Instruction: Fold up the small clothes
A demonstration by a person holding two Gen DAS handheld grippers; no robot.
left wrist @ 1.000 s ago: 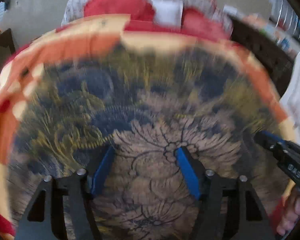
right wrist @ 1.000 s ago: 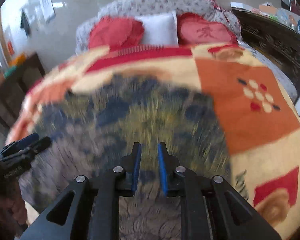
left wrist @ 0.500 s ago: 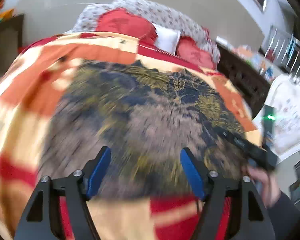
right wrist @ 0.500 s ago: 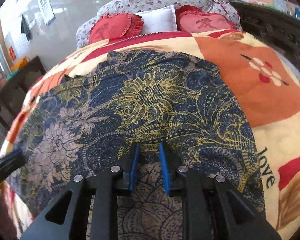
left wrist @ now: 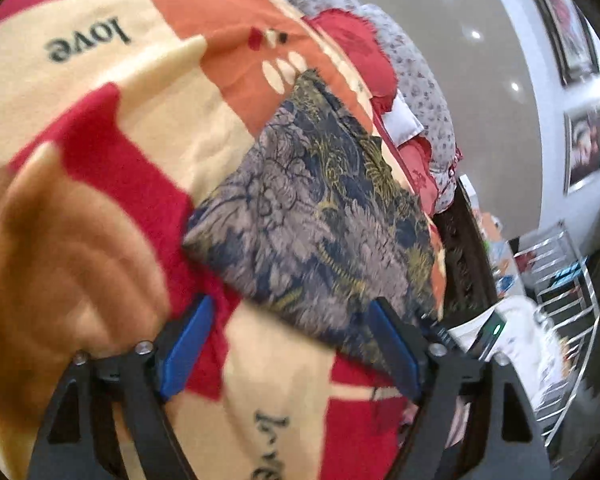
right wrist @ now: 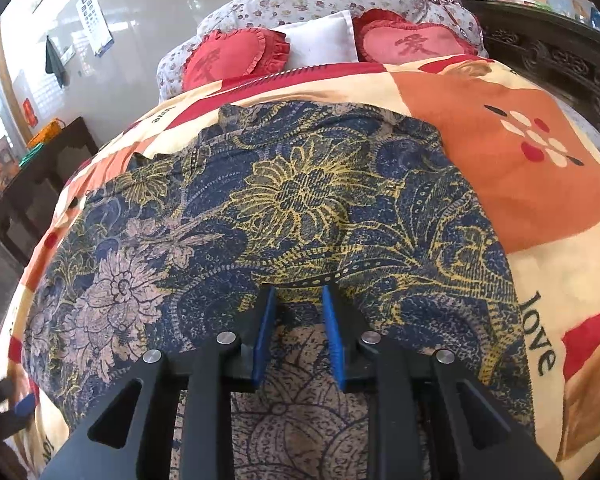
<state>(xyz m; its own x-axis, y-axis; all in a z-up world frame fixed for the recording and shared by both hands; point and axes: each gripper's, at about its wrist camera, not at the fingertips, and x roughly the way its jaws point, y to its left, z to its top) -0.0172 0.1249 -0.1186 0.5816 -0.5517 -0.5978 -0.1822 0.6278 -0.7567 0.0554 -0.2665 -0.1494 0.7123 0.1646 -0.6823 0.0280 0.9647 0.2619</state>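
Note:
A navy, gold and mauve flowered garment (right wrist: 300, 208) lies spread on the bedspread. My right gripper (right wrist: 298, 300) stands at its near edge, jaws partly closed with a fold of the cloth between the blue pads. In the left wrist view the garment (left wrist: 320, 224) lies ahead and to the right. My left gripper (left wrist: 288, 328) is open and empty, above the bedspread just off the garment's near corner. The left gripper's tip also shows in the right wrist view (right wrist: 22, 404) at the bottom left.
A red, orange and cream bedspread (right wrist: 540, 184) printed "love" covers the bed. Red heart pillows (right wrist: 232, 56) and a white pillow (right wrist: 320, 40) lie at the head. Dark carved furniture (right wrist: 548, 56) flanks the right side, a dark cabinet (right wrist: 40, 184) the left.
The left gripper has swung off the garment to its left side and tilted. The right gripper has stayed at the near edge, holding the cloth.

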